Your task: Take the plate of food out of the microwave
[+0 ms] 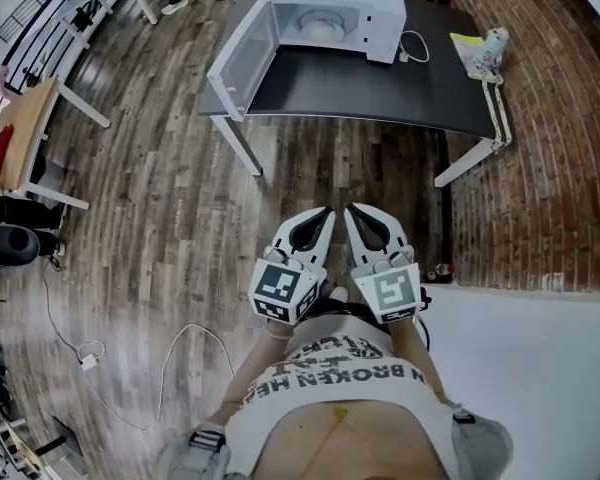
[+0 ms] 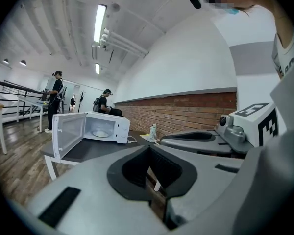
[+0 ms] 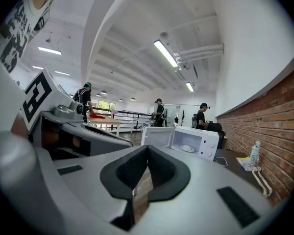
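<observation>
A white microwave stands on a black table far ahead of me, its door swung open to the left. Inside on the turntable lies a white plate; the same plate shows small in the left gripper view and again in the right gripper view. What is on it is too small to tell. My left gripper and right gripper are held side by side close to my body, well short of the table. Both are shut with nothing between their jaws.
A small bottle, a yellow sheet and a white cable lie on the table right of the microwave. A brick wall runs along the right. A wooden table stands left. People stand in the background.
</observation>
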Demonstrator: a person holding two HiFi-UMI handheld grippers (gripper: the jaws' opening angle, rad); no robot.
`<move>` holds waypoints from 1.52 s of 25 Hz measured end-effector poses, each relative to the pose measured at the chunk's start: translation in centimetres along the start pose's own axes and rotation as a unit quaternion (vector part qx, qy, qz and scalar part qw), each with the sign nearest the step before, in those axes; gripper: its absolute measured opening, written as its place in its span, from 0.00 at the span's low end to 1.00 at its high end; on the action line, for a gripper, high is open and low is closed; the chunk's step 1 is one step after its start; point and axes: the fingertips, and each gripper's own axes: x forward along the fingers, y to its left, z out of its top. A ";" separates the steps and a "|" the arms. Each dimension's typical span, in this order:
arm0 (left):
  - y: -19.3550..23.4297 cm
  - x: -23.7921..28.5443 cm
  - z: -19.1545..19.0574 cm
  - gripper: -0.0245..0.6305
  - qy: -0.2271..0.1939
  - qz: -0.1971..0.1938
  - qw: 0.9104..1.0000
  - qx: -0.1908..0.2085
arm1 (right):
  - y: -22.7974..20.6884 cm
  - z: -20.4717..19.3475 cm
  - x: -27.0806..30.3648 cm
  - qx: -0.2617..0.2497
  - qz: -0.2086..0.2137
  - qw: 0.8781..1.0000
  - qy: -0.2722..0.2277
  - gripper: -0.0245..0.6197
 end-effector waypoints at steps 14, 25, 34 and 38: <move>10.2 6.4 4.6 0.05 -0.010 -0.056 0.998 0.001 | -3.7 1.9 12.0 0.001 -0.042 0.999 0.012 0.05; 14.7 6.6 4.8 0.05 0.001 -0.069 0.998 0.006 | -2.7 1.7 16.7 0.015 -0.052 0.998 0.021 0.05; 17.0 7.3 4.7 0.05 0.004 -0.065 0.998 -0.007 | -3.3 1.2 19.0 0.023 -0.051 0.998 0.032 0.05; 18.5 8.8 4.8 0.05 0.007 -0.057 0.998 -0.012 | -4.2 1.2 21.0 0.027 -0.039 0.998 0.031 0.05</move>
